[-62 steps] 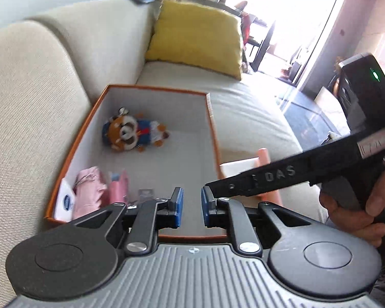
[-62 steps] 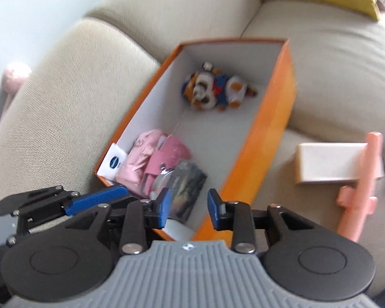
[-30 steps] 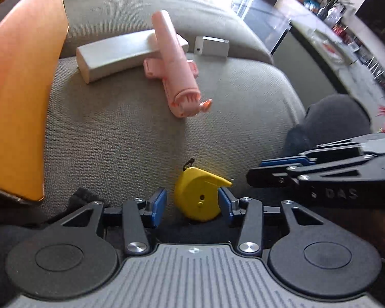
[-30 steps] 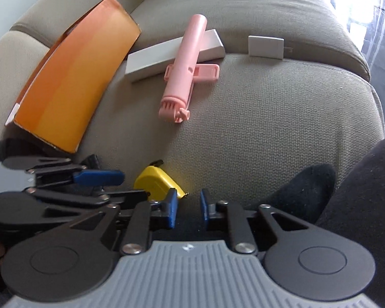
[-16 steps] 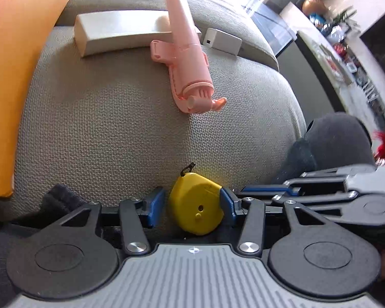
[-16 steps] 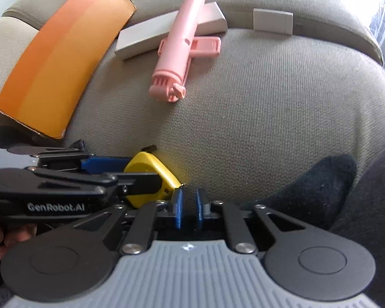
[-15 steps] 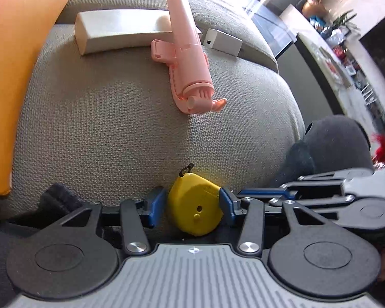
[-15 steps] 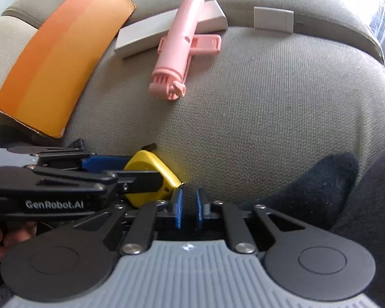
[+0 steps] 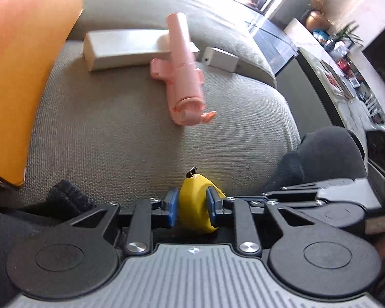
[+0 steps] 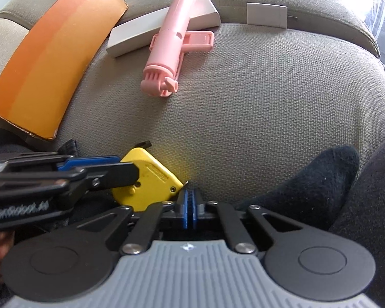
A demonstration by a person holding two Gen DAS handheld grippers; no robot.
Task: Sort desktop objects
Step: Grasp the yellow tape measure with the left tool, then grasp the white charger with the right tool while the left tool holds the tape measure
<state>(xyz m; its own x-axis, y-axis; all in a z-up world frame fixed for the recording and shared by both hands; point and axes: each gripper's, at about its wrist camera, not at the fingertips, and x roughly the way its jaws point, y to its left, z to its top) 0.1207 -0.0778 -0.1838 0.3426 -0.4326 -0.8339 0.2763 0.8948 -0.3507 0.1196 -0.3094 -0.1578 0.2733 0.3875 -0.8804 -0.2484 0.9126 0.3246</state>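
Down at the front edge of the sofa cushion (image 10: 256, 97), the left gripper (image 9: 191, 209) has the yellow tape measure (image 9: 196, 202) right between its blue fingers (image 9: 170, 209) — the jaws are closing and the pads already sit against both flat sides of the case, its small black tab poking up at the top. From the right wrist view the same tape measure (image 10: 148, 179) lies low on the cushion's front slope, with the left gripper (image 10: 113, 169) reaching in from the left across it.

The right gripper (image 10: 190, 208) sits just beside the tape measure's pointed corner — its fingers (image 10: 185, 206) pressed flat together with nothing between them, so it has hold of nothing.

Further back on the cushion, a pink handheld device (image 10: 172, 41) lies at a slant, its far end resting over a long white box (image 10: 161, 25). Off to the right of those, a small white block (image 10: 267, 14) stands on the seam between cushions, apart from the rest. The orange box (image 10: 46, 64) runs along the left side, only its outer wall showing from both cameras.

A dark sock (image 10: 308, 179) pokes in at the lower right, close to the right gripper, and dark fabric fills the corner beside it.
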